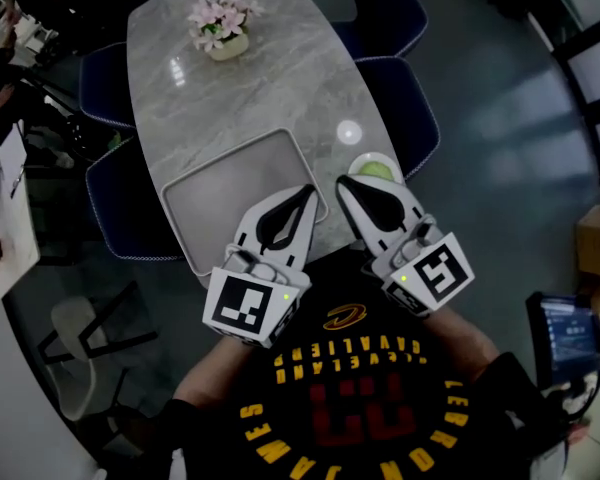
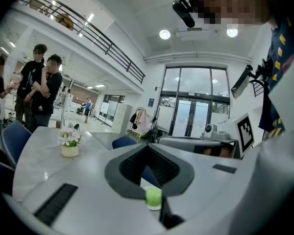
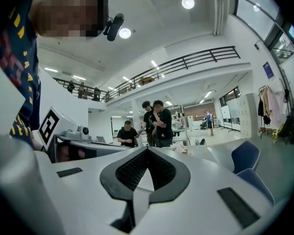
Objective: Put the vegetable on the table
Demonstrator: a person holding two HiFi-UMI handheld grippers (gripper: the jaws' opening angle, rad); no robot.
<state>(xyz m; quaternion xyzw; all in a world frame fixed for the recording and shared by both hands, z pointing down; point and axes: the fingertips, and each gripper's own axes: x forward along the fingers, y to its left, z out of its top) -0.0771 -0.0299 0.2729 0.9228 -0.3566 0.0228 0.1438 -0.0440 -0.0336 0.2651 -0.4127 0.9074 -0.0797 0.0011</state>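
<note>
The left tool (image 1: 307,192) and right tool (image 1: 346,182) are both closed, empty. The green vegetable (image 1: 377,170), maybe cucumber, lies on a plate (image 1: 359,161) on the bench (image 1: 280,78).

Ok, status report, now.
Left gripper shut, empty; right gripper shut, empty. Vegetable sits on its plate, ungrabbed, just beyond right gripper. Tray beside it, not blocking.

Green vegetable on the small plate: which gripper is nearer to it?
Right. The right gripper has its tips just left of the vegetable, at the plate edge; the left gripper is farther left, over the tray corner.
</note>
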